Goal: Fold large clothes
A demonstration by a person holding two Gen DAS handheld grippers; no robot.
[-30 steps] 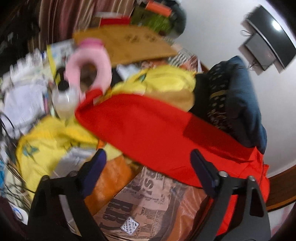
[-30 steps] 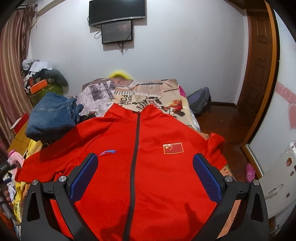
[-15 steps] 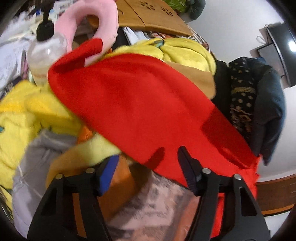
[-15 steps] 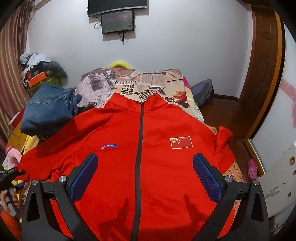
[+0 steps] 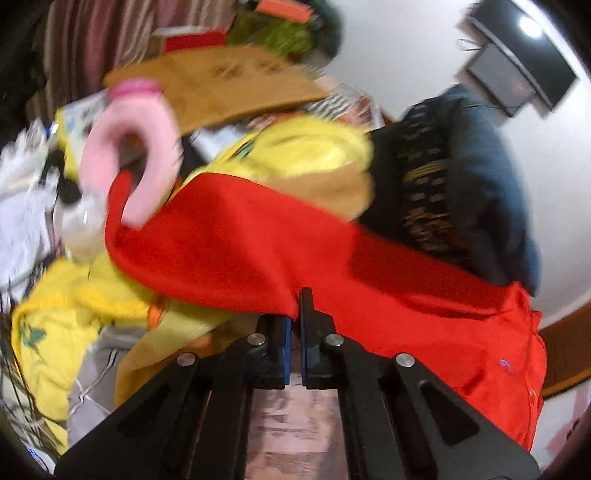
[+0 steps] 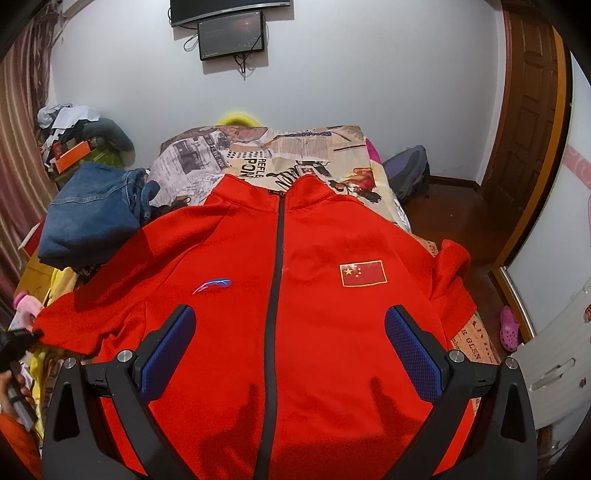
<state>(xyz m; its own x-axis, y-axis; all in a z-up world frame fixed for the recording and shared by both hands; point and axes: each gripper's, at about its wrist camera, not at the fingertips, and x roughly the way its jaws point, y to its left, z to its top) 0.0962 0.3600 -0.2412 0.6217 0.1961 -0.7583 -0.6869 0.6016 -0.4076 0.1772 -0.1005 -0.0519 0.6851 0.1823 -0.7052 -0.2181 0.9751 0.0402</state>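
Red jacket (image 6: 317, 295) lies front-up on the bed (image 6: 258, 155), zip closed, collar toward the far wall, flag patch on one chest panel, blue logo on the other. One sleeve (image 5: 229, 236) runs off the bed's side onto a heap of clutter.

Left gripper (image 5: 294, 317): jaws have just been closing and now stand together, pinching the lower edge of that sleeve; red cloth is caught between the blue pads. Right gripper (image 6: 290, 354): jaws wide apart above the jacket's lower front, nothing between them.

Left wrist view only: sleeve draped over yellow cloth (image 5: 295, 155), cuff end against a pink ring-shaped cushion (image 5: 129, 147), a clear bottle (image 5: 79, 225) just beside it. Frame is motion-blurred.

Right wrist view only: the whole jacket front; the other sleeve bunched at the bed's opposite edge.

Surroundings: folded denim (image 6: 92, 218) lies by the held sleeve's shoulder, partly on it; a screen (image 6: 231, 33) is mounted on the wall.
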